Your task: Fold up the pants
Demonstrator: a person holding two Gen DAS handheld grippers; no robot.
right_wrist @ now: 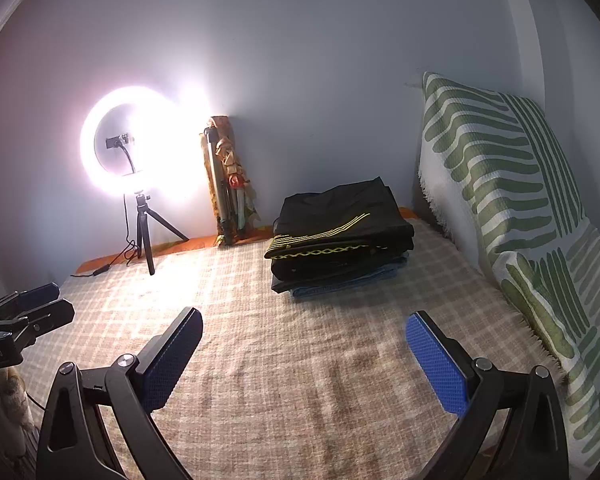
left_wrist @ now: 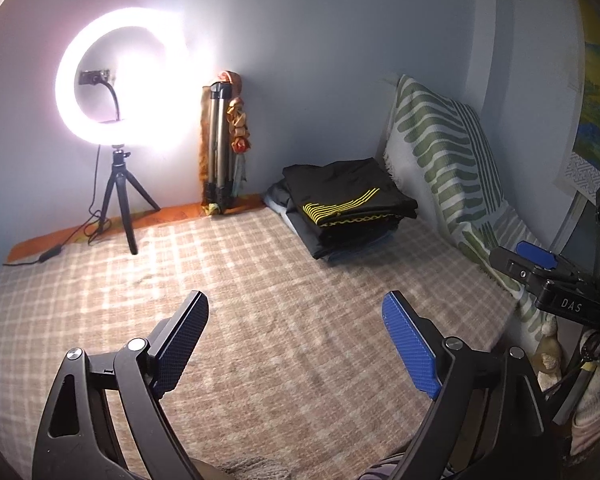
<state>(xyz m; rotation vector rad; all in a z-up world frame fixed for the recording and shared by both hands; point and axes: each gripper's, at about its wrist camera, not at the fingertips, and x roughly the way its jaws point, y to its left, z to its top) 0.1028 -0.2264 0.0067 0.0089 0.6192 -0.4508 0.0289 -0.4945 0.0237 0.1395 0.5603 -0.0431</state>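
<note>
A stack of folded clothes lies at the far right of the bed, topped by black pants with yellow stripes [left_wrist: 352, 200], also in the right wrist view [right_wrist: 340, 228]. Blue denim shows at the bottom of the stack [right_wrist: 352, 280]. My left gripper [left_wrist: 296, 340] is open and empty above the checked bed cover, well short of the stack. My right gripper [right_wrist: 304, 356] is open and empty too. The right gripper shows at the right edge of the left wrist view [left_wrist: 540, 268]; the left one shows at the left edge of the right wrist view [right_wrist: 32, 312].
A beige checked blanket [left_wrist: 240, 280] covers the bed. A lit ring light on a small tripod [left_wrist: 120, 80] stands at the back left with its cable. A folded tripod [left_wrist: 220, 144] leans in the corner. A green-patterned cushion [left_wrist: 448, 160] leans on the right wall.
</note>
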